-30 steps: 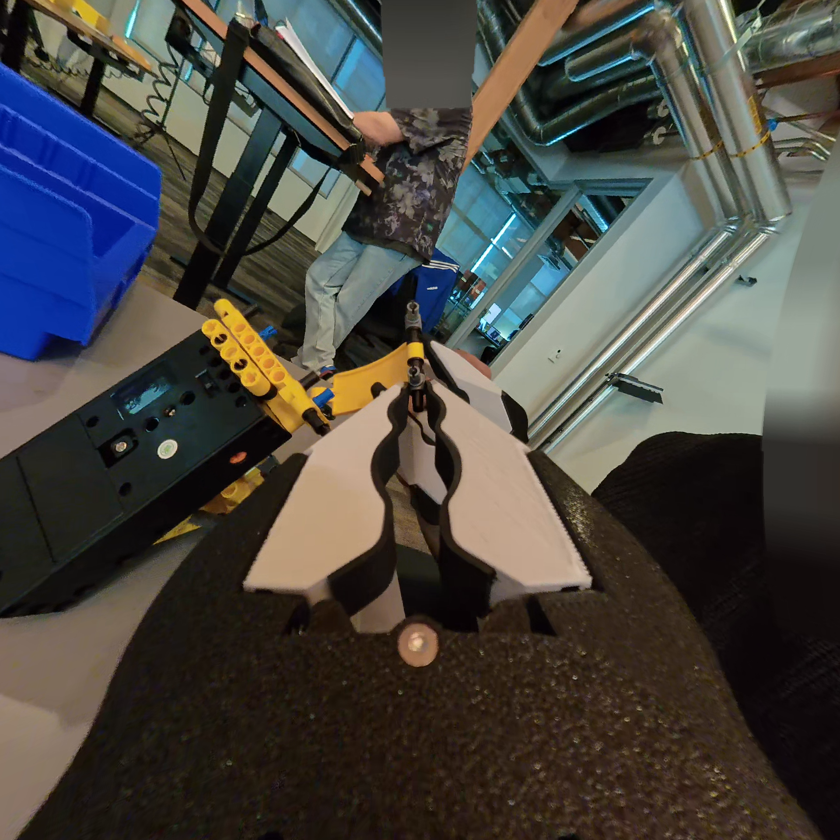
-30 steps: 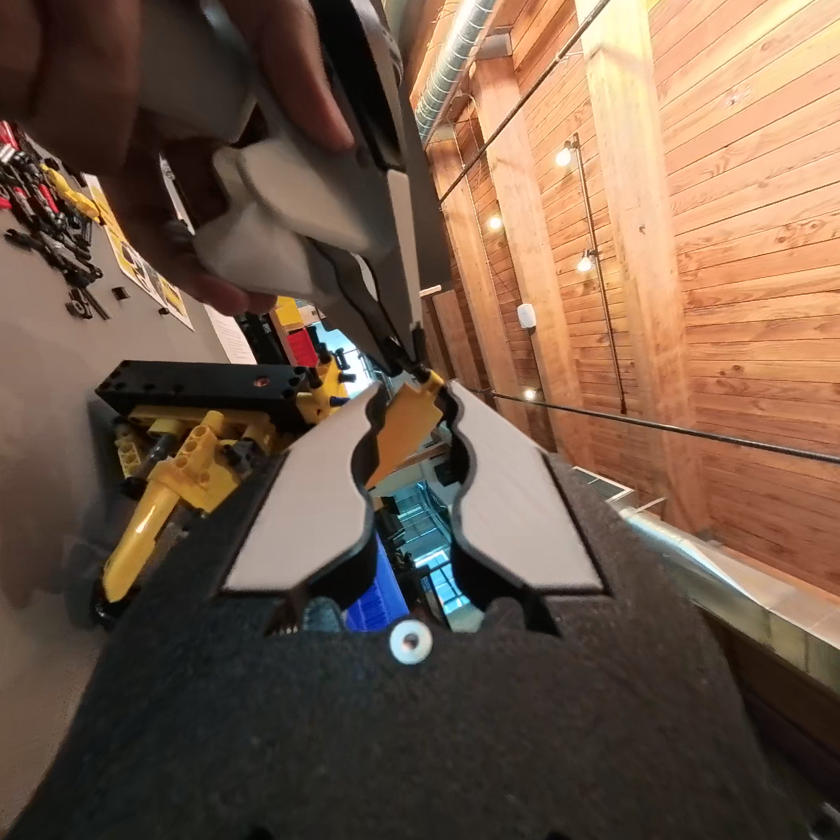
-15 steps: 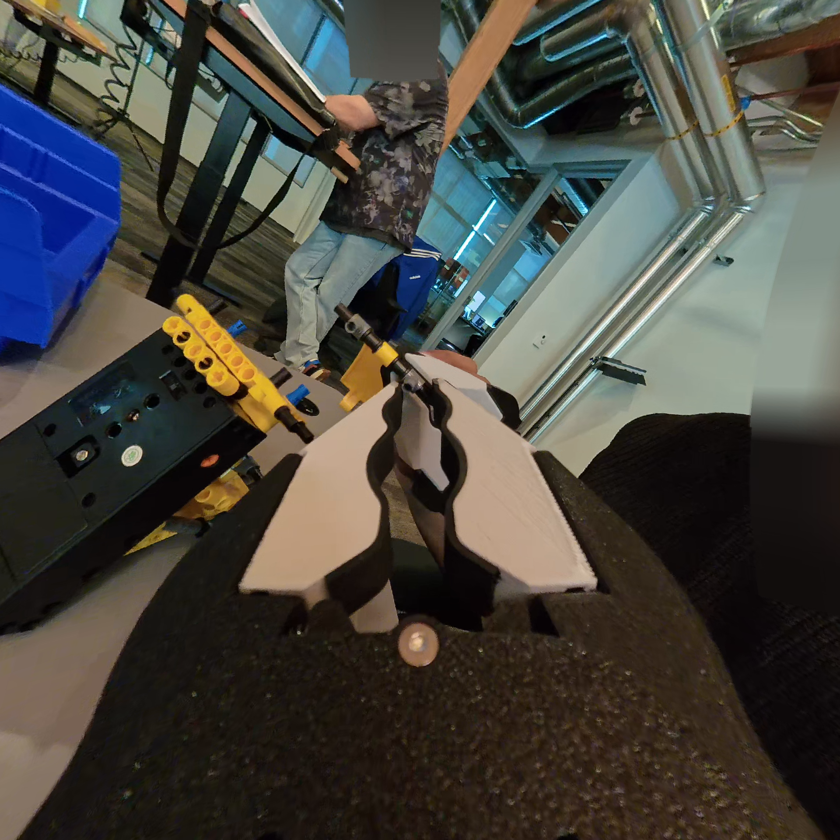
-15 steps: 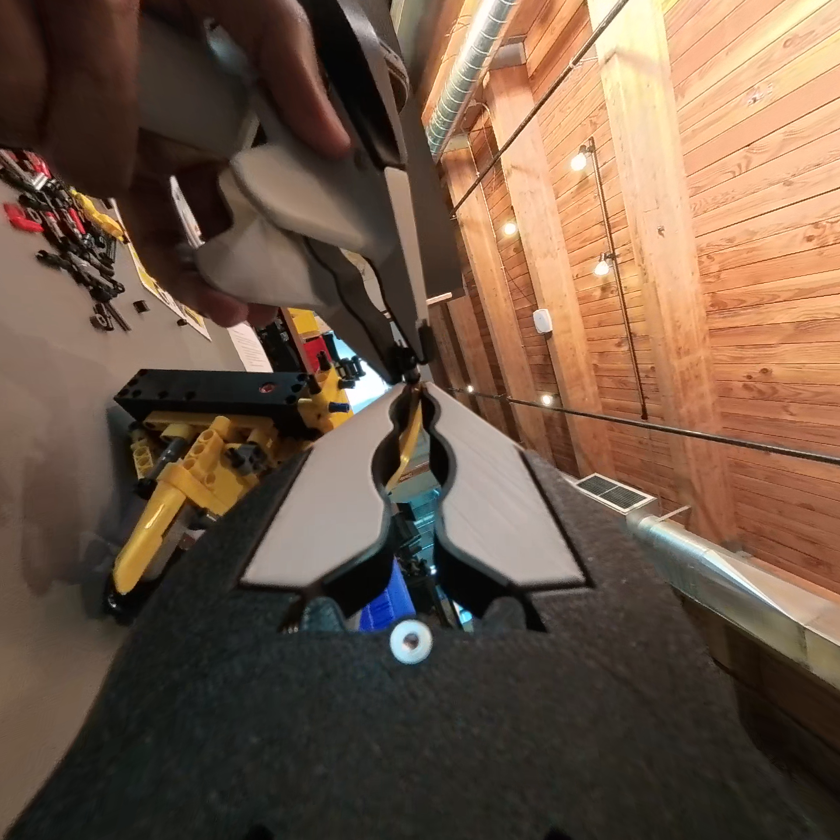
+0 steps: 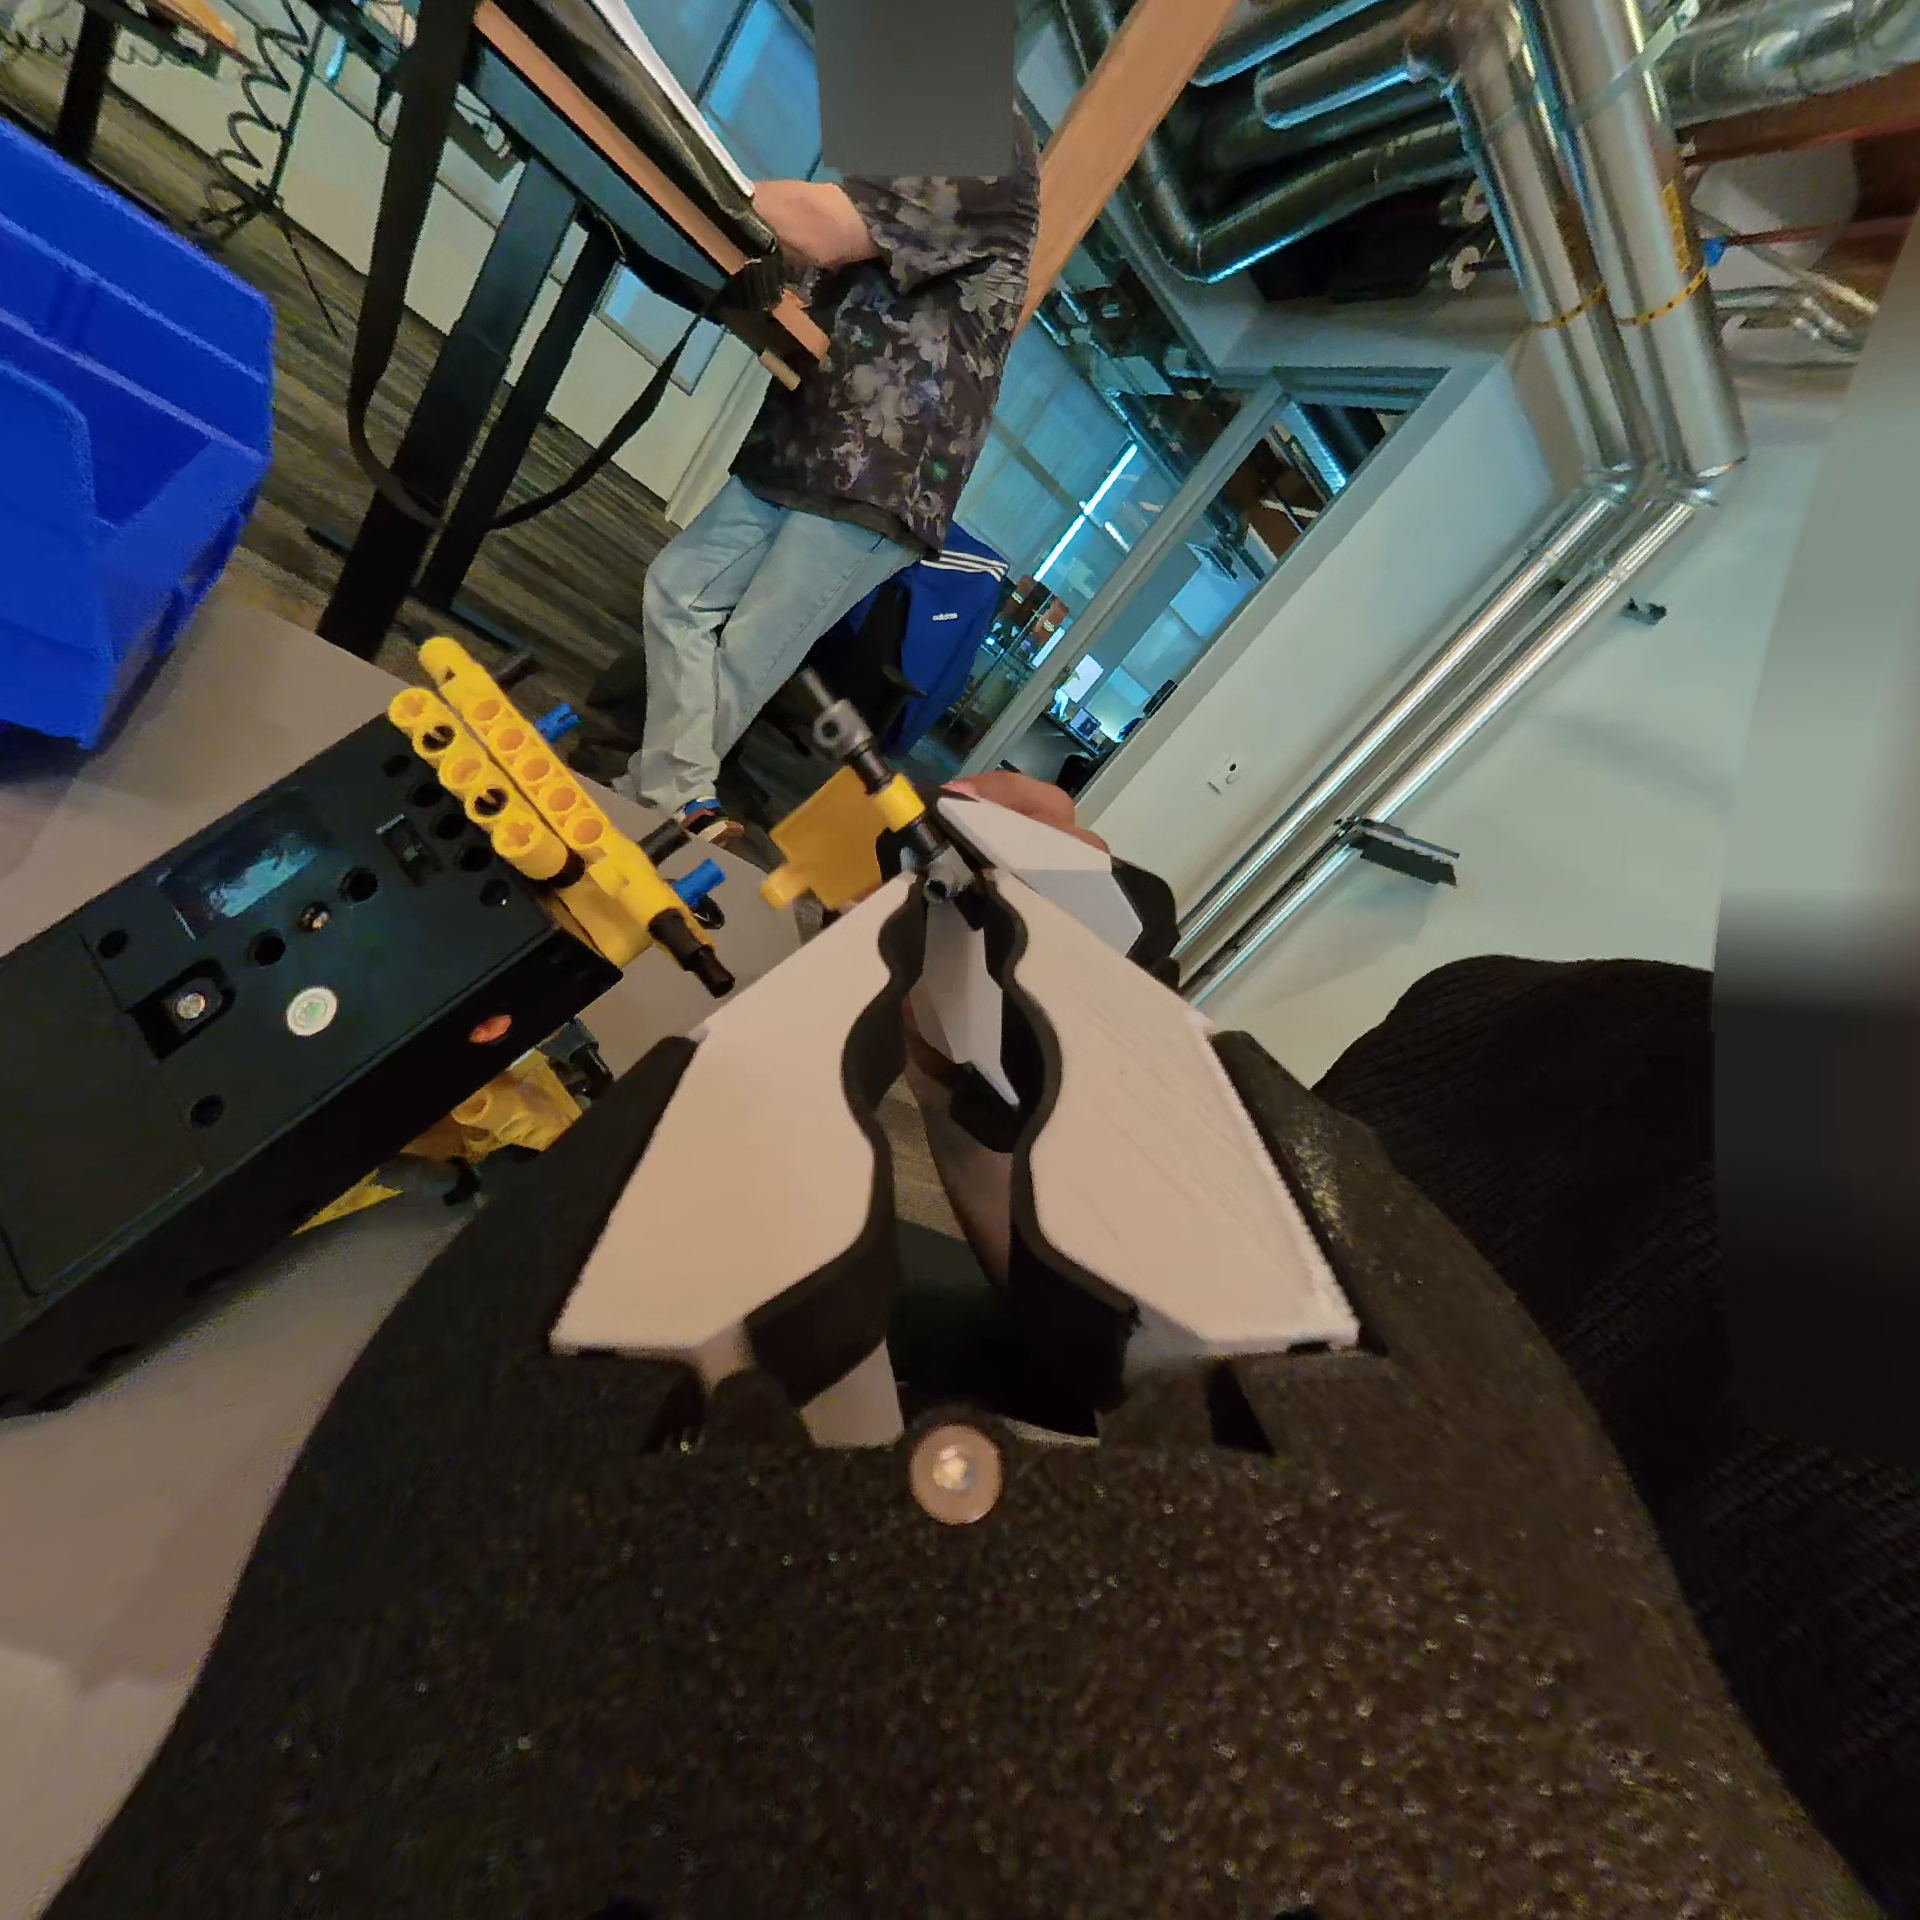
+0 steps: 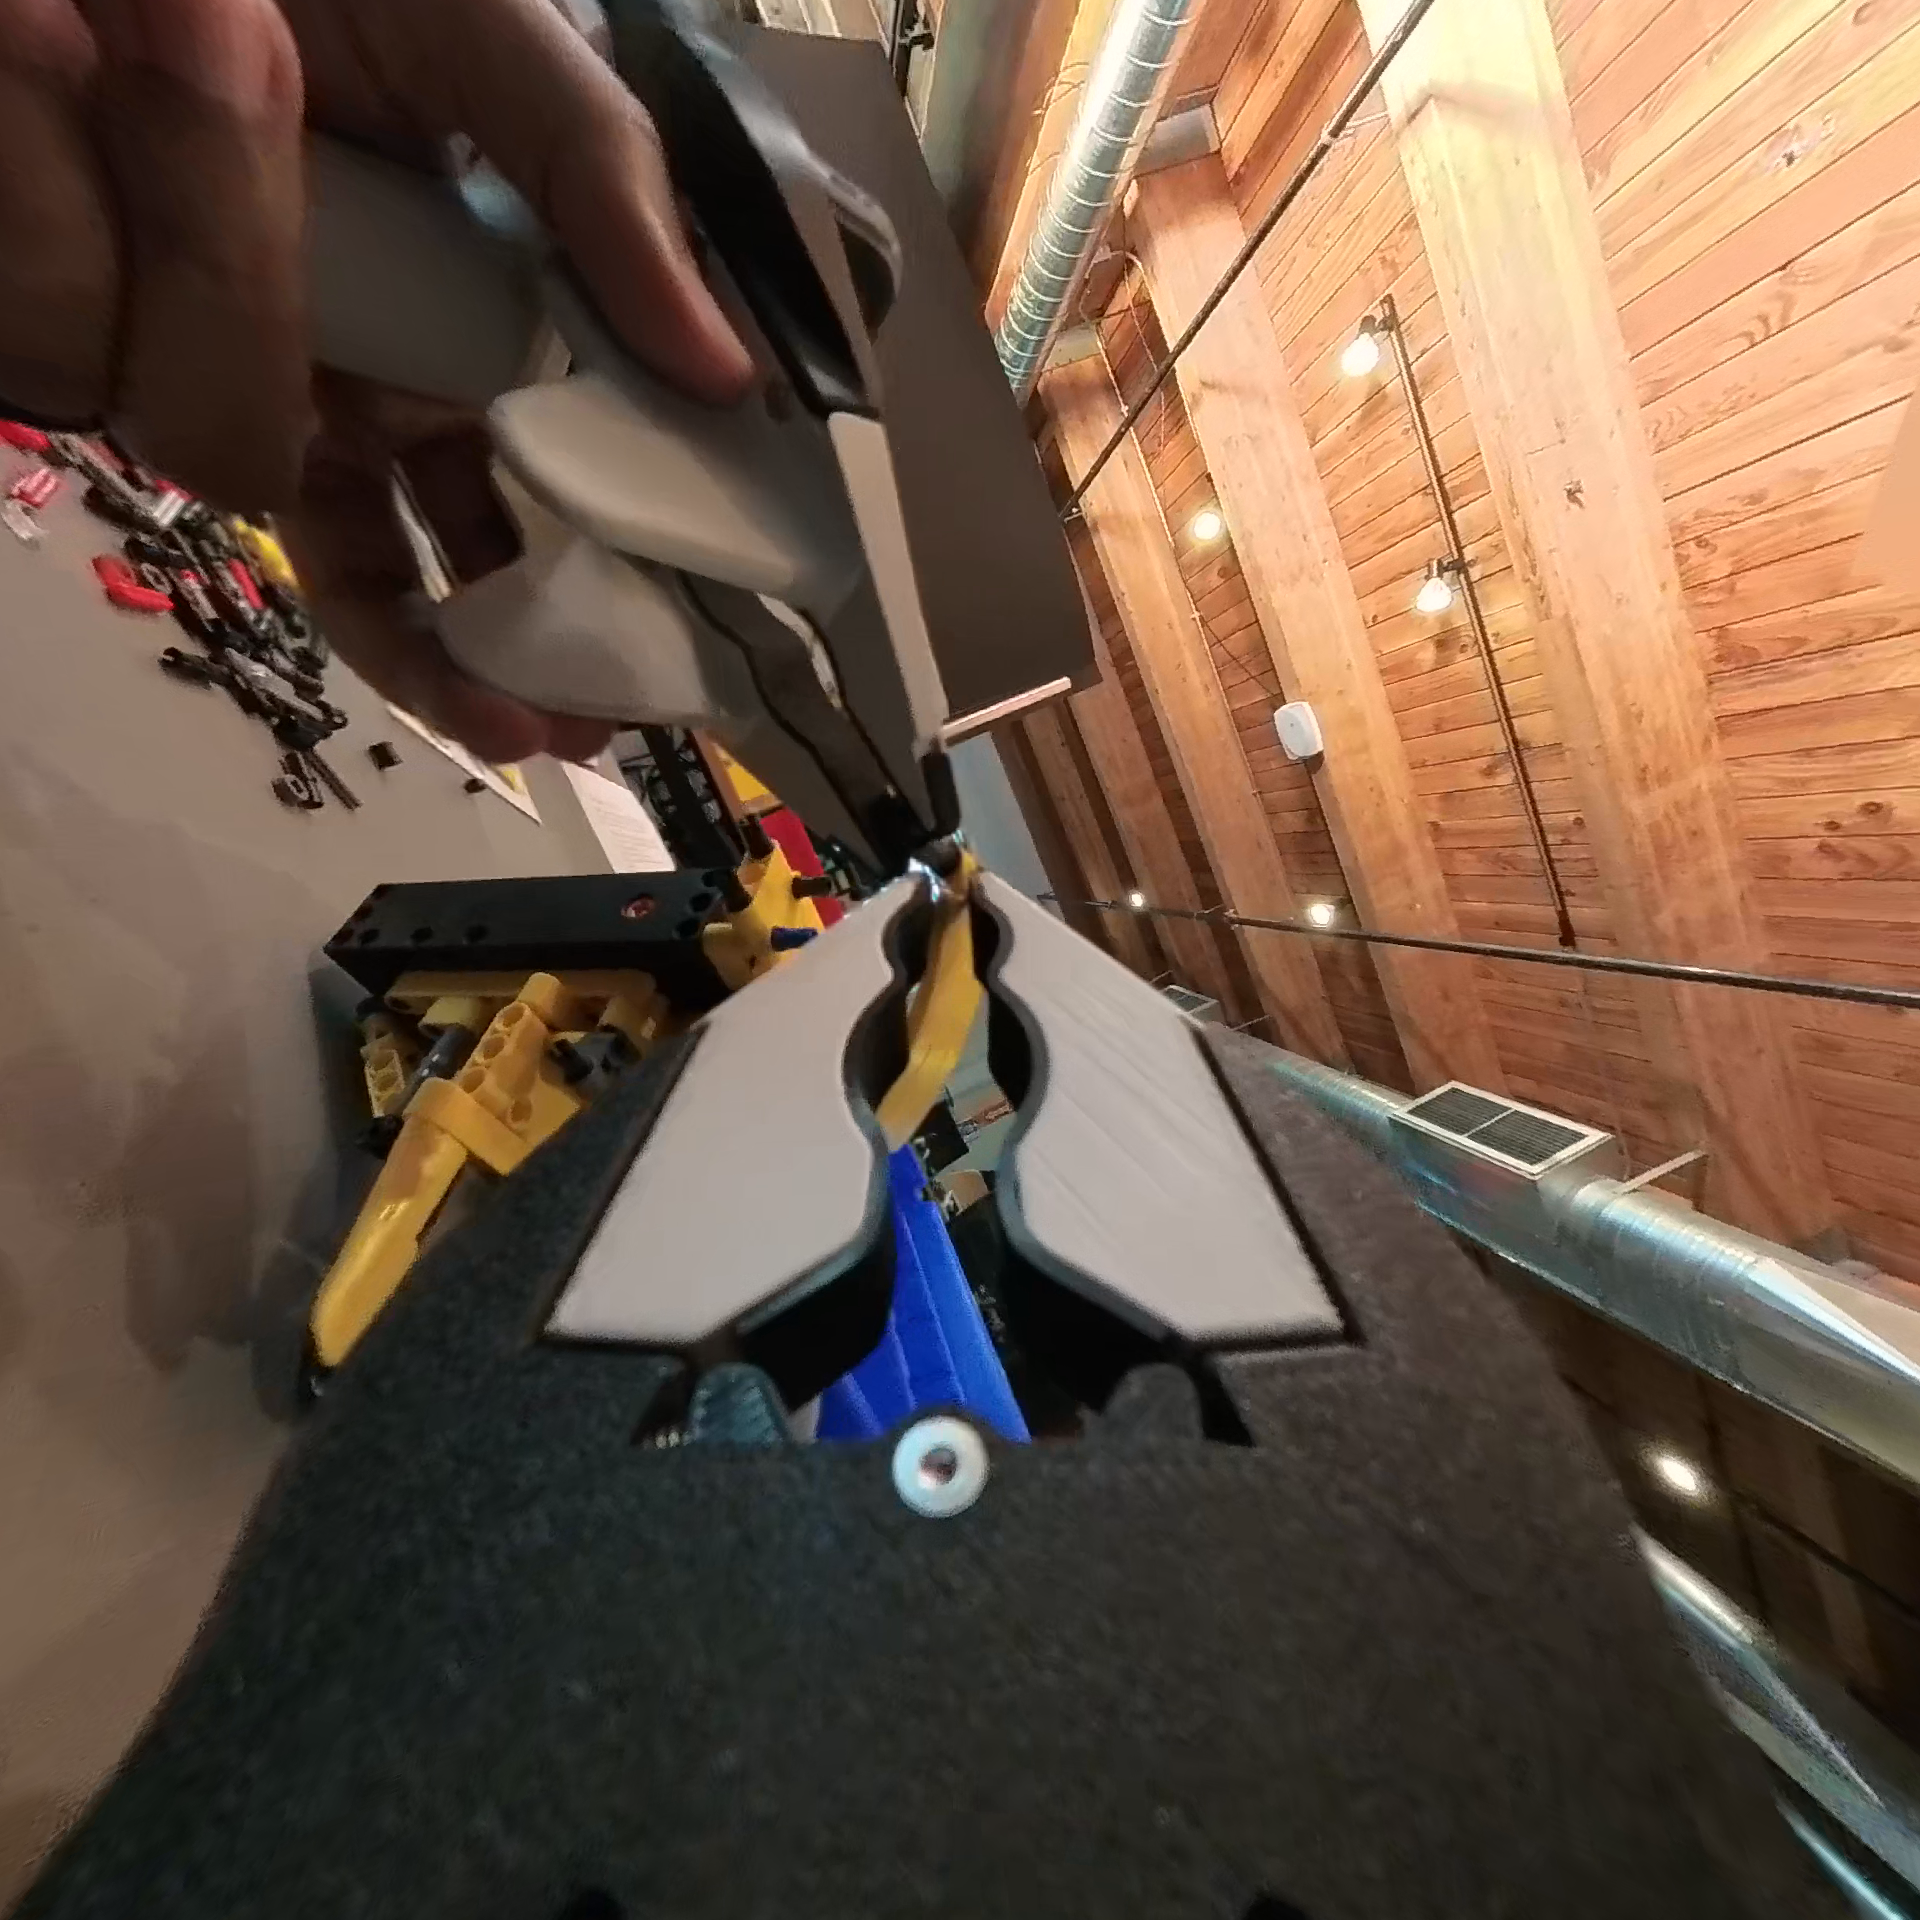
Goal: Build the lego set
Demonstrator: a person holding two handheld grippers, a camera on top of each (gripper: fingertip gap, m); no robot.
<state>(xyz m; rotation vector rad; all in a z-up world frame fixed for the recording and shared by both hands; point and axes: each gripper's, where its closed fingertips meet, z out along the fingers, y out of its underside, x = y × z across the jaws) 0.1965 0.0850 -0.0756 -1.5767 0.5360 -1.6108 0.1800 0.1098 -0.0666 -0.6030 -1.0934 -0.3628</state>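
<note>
Left tool (image 5: 940, 896): tips pinched together on the lower end of a thin black axle rod (image 5: 868, 764) carrying a yellow bushing and a grey connector at its far end. Right tool (image 6: 940, 878): tips closed on a flat yellow panel piece (image 6: 935, 1023), seen edge-on between its fingers; same yellow piece visible in the left wrist view beside the rod, touching or nearly so at the two tools' meeting point. Both items held in the air above the grey desk (image 5: 156, 1558). Judged light, rigid moulded plastic, smooth and prone to twisting in a pinch; best held on flat faces or near the rod's end, as here. On the desk: one black block-shaped unit with holes (image 5: 260, 987) joined to yellow perforated beams (image 5: 499, 758), two beams countable on top, more yellow parts underneath; one scattered heap of small black, red and yellow parts (image 6: 208, 613), too many and too blurred to count; blue bins (image 5: 94, 468), number unclear. One person standing in the background.
</note>
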